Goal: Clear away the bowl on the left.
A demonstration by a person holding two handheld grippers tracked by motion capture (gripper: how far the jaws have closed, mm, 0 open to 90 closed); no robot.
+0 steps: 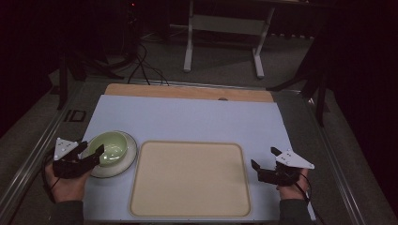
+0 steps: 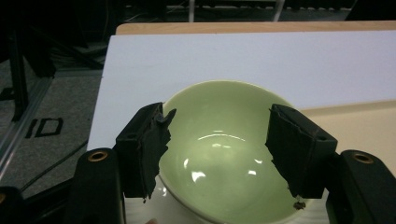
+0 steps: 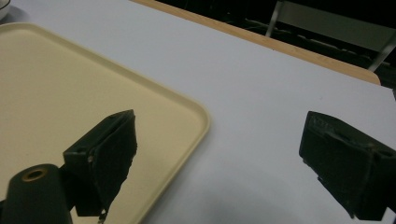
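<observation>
A pale green bowl (image 1: pixel 111 147) (image 2: pixel 219 140) sits on a white plate (image 1: pixel 124 166) at the mat's left side. My left gripper (image 1: pixel 92 147) (image 2: pixel 220 113) is at the bowl's near-left rim, its jaws wide apart. One jaw is outside the rim and the other over the bowl's inside. I see neither pad pressing on it. A large beige tray (image 1: pixel 187 178) (image 3: pixel 70 84) lies to the right of the plate, with nothing on it. My right gripper (image 1: pixel 263 157) (image 3: pixel 220 119) hangs open just past the tray's right edge, with nothing between its jaws.
A light blue-white mat (image 1: pixel 187 117) covers the wooden table (image 1: pixel 187 91), whose far edge shows as a bare strip. Metal rails run along both sides of the table. Beyond it on the dark floor stand a white table frame (image 1: pixel 223 28) and some cables.
</observation>
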